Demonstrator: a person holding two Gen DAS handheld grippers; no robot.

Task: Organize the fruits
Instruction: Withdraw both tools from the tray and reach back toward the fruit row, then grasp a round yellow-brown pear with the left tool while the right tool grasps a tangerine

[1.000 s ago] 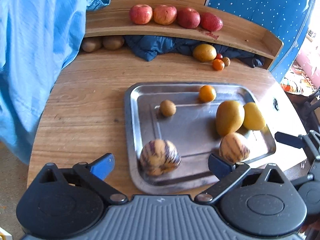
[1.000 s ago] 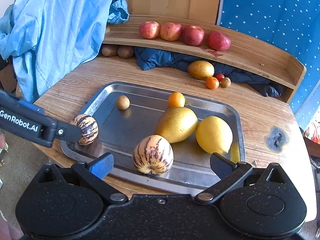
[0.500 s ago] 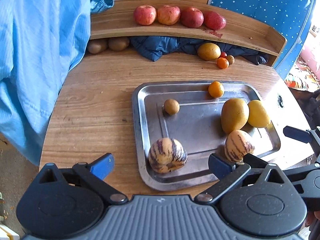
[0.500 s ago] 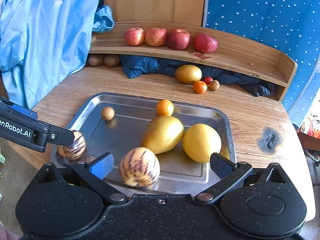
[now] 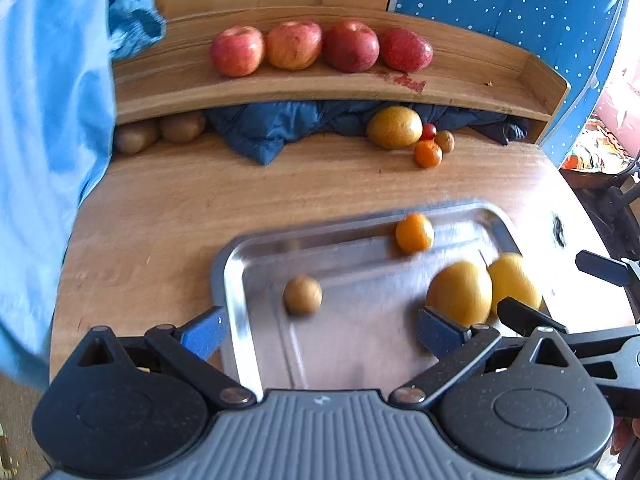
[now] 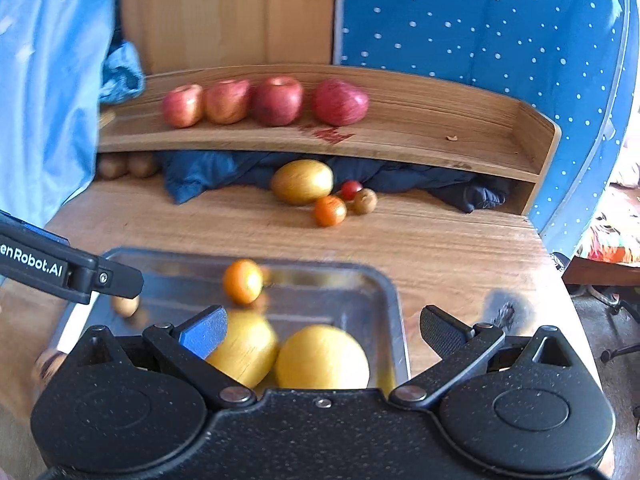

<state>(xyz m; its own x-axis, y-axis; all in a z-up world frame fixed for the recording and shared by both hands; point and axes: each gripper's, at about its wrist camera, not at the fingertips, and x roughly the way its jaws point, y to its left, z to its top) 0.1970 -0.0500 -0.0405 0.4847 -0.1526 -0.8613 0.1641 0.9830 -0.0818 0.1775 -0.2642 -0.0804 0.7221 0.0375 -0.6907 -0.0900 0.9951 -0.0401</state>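
Steel tray point(image 5: 234, 280): on the wooden surface point(image 5: 248, 196), near edge, blurred in both views.
Tray contents: small orange citrus point(image 5: 415, 233) by the far rim; small brown round fruit point(image 5: 303, 294) left-centre; tan-yellow mango-shaped fruit point(image 5: 460, 293) touching a yellow lemon-like fruit point(image 5: 516, 280) at right.
Shelf point(image 5: 460, 84): four red apples point(image 5: 320, 50) in a row, touching.
Under shelf: dark blue cloth point(image 5: 280, 128); yellowish mango-like fruit point(image 5: 395, 127) with a cherry tomato point(image 5: 429, 131), small orange point(image 5: 428, 154) and small brown fruit point(image 5: 445, 141) clustered just beside it; two kiwi-like fruits point(image 5: 160, 134) at left.
Left gripper point(image 5: 320, 330): jaws wide apart, holds nothing, over the tray's near left part.
Right gripper point(image 6: 322, 330): jaws spread, empty, above the two yellow fruits.
Risk: round fruits likely roll on the smooth steel if a jaw nudges them.
Risk: the two grippers are close together, could collide over the tray.
Risk: a jaw catching the rim could shift the tray off the near edge.
Unclear: striped blur at lower left of the right wrist view, cannot identify.
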